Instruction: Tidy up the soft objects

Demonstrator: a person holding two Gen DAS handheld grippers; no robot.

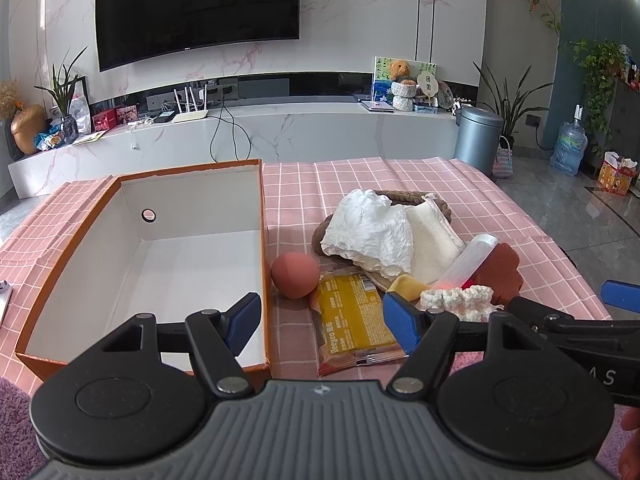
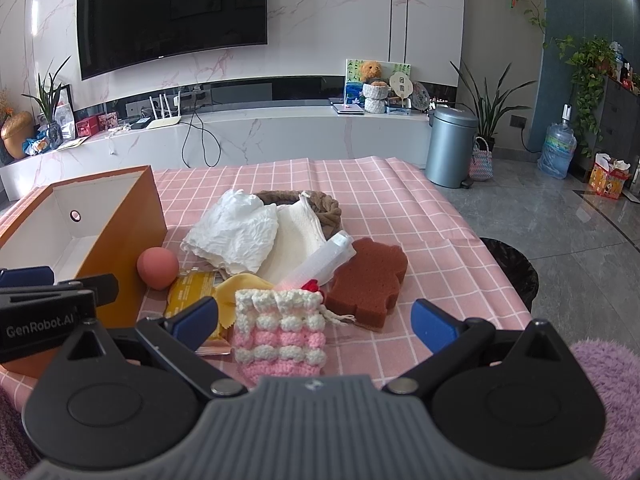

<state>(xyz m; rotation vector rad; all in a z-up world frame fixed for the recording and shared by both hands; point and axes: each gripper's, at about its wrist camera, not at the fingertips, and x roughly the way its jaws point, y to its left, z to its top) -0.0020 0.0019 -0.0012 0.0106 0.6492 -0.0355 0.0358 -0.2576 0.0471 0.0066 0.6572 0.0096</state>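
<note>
**Left wrist view and right wrist view: two open tools facing a pile of soft things**

Left wrist view: the left tool [image 1: 320, 316] gapes wide and holds nothing. It hangs above the seam between the orange box [image 1: 264, 248] — white inside, open-topped — and a glossy yellow snack packet [image 1: 354, 316] whose long axis runs away from the camera. A matte pink egg-shaped sponge [image 1: 294, 275] sits just beside the box wall.

Right wrist view: the right tool [image 2: 314, 322] is likewise spread and empty. Straight ahead between its fingers lies the bobbled pink-and-white crochet pouch [image 2: 278, 330], so the right hand is probably nearer it. The porous brown sponge [image 2: 368, 282] is to its right, with crumpled white paper [image 2: 234, 236] and a woven basket [image 2: 320, 204] behind on the pink-checked tabletop [image 2: 440, 216].
</note>
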